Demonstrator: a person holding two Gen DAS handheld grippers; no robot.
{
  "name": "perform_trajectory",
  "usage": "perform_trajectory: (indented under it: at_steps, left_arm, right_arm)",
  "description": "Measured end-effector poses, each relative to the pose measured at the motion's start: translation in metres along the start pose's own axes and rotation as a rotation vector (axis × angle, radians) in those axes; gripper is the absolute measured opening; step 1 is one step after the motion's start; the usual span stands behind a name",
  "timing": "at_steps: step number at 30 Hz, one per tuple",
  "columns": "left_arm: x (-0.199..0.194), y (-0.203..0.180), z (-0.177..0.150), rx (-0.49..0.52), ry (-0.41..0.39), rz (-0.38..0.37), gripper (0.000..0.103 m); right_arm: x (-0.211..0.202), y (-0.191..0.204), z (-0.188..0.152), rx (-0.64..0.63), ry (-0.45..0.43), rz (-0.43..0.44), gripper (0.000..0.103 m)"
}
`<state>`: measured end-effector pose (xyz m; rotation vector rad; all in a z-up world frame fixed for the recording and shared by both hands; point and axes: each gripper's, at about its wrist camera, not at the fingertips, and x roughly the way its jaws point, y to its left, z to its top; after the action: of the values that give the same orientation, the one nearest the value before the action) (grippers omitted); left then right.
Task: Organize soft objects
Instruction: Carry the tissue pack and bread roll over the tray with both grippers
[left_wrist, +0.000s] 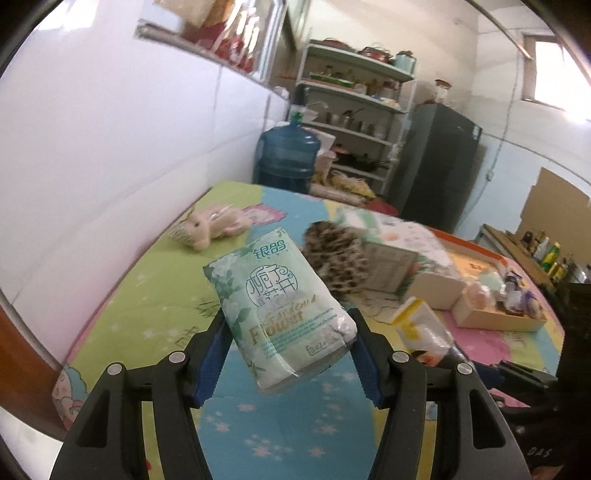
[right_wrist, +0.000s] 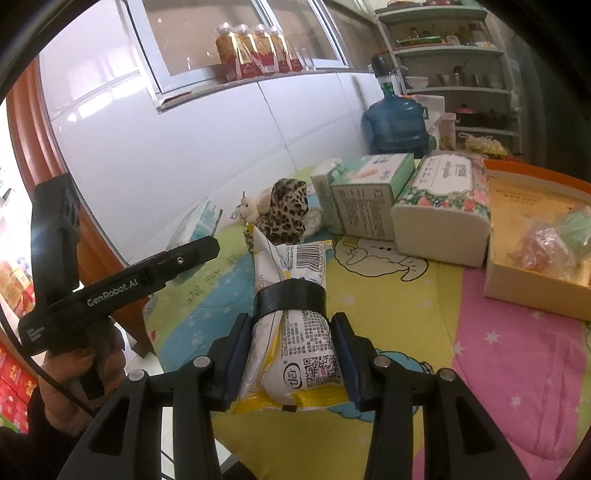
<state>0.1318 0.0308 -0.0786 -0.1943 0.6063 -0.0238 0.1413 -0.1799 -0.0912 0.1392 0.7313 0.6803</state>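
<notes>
Cartoon-print quilt (right_wrist: 388, 291) below; left gripper (left_wrist: 288, 343) clamps a green tissue pack (left_wrist: 279, 310), right gripper (right_wrist: 291, 362) clamps a yellow-white packet (right_wrist: 291, 332).

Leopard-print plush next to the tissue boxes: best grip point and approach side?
Judgement: take the leopard-print plush at its upright upper part, coming from the front-left. It stands tall and narrow there, soft enough to squeeze, while the green tissue box crowds its right side and a pale plush toy sits behind it.

A blue water jug (left_wrist: 286, 155) stands beside a cluttered shelf rack (left_wrist: 354, 110).
</notes>
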Motion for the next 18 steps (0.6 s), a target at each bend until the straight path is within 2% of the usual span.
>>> perform_trajectory:
  at_steps: [10, 18]
  left_arm:
    - [-0.005, -0.060, 0.005, 0.098, -0.022, -0.106, 0.063]
    - [0.003, -0.112, 0.012, 0.171, -0.022, -0.182, 0.063]
  right_arm:
    - [-0.038, -0.011, -0.005, 0.012, -0.055, -0.072, 0.045]
    - [-0.073, -0.047, -0.004, 0.074, -0.115, -0.162, 0.045]
